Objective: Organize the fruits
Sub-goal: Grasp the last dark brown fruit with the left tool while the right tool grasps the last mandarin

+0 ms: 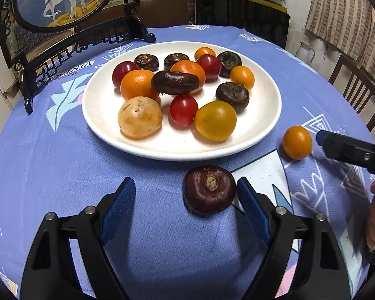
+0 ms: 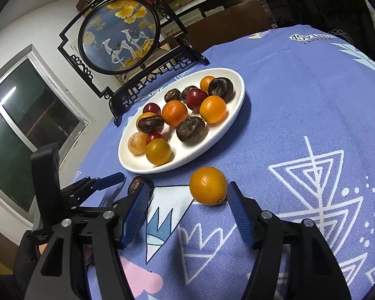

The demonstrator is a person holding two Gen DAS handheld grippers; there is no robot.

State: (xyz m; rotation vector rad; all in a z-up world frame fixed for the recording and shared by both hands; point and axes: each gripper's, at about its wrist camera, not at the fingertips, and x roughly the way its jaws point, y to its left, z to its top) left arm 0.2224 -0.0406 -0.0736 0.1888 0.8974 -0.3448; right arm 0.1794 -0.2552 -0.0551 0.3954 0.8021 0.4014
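Left hand-held gripper [image 1: 186,197] gaping | chestnut [image 1: 209,189] stem-up, between jaws | right hand-held gripper [image 2: 186,196] apart, kumquat [image 2: 208,185] beside

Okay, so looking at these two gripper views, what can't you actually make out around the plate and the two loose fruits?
- Left wrist view: right gripper shows only one blue tip; the frame edge cuts off the rest.
- Right wrist view: dark chestnut on the cloth is mostly hidden behind the right gripper's own finger.
- Either view: whether the orange fruit touches the pad beside it is unclear.
- Plate: fruits under the pile are hidden by those on top.
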